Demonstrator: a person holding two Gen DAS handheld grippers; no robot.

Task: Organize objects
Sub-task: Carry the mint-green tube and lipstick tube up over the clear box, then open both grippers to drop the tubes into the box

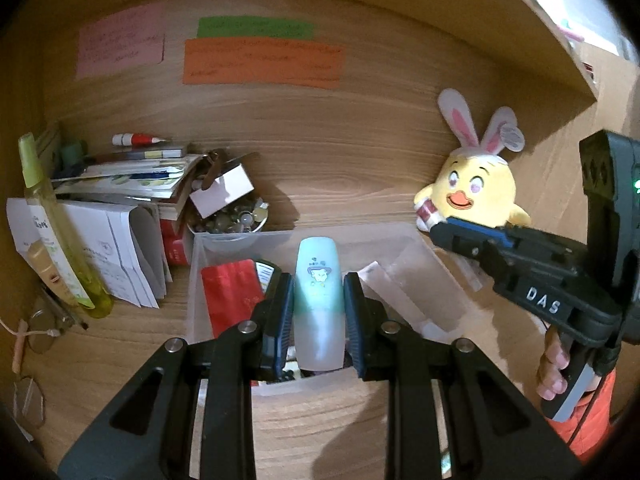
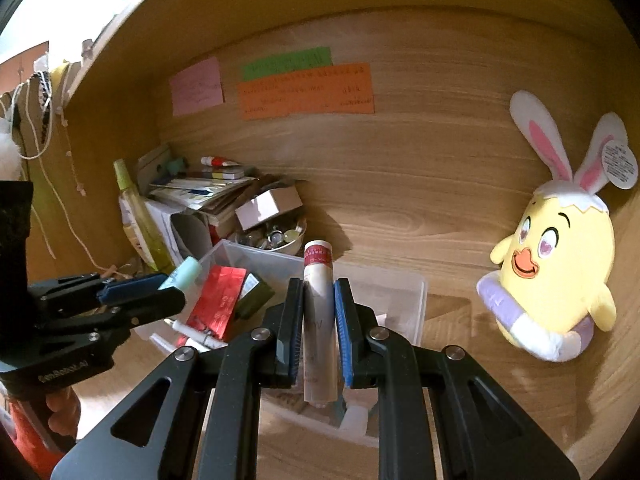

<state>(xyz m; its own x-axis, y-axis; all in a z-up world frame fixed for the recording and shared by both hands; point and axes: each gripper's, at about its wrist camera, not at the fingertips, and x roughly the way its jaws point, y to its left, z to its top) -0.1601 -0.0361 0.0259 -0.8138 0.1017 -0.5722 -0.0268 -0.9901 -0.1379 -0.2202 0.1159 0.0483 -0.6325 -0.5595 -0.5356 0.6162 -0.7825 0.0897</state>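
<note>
- The mint-green tube sat clamped between the pads of the left gripper, held upright over the clear plastic bin.
- Over on the other side, the right gripper was closed tight on a slim white tube with a red label, also hanging above that bin, its top end poking past the fingertips.
- Inside the bin lay a shiny red packet against the left wall, with a dark box beside it and a white pen lower down.
- Just behind the bin stood a bowl of small round bits, a little white box tipped on top of it.
- To the left, a messy stack of books and papers carried a red-and-white marker, and a yellow-green spray bottle leaned in front.
- Off to the right, a yellow chick plush with bunny ears rested on the wooden worktop, well apart from the bin.
- Pink, green and orange notes were stuck on the back panel.
</note>
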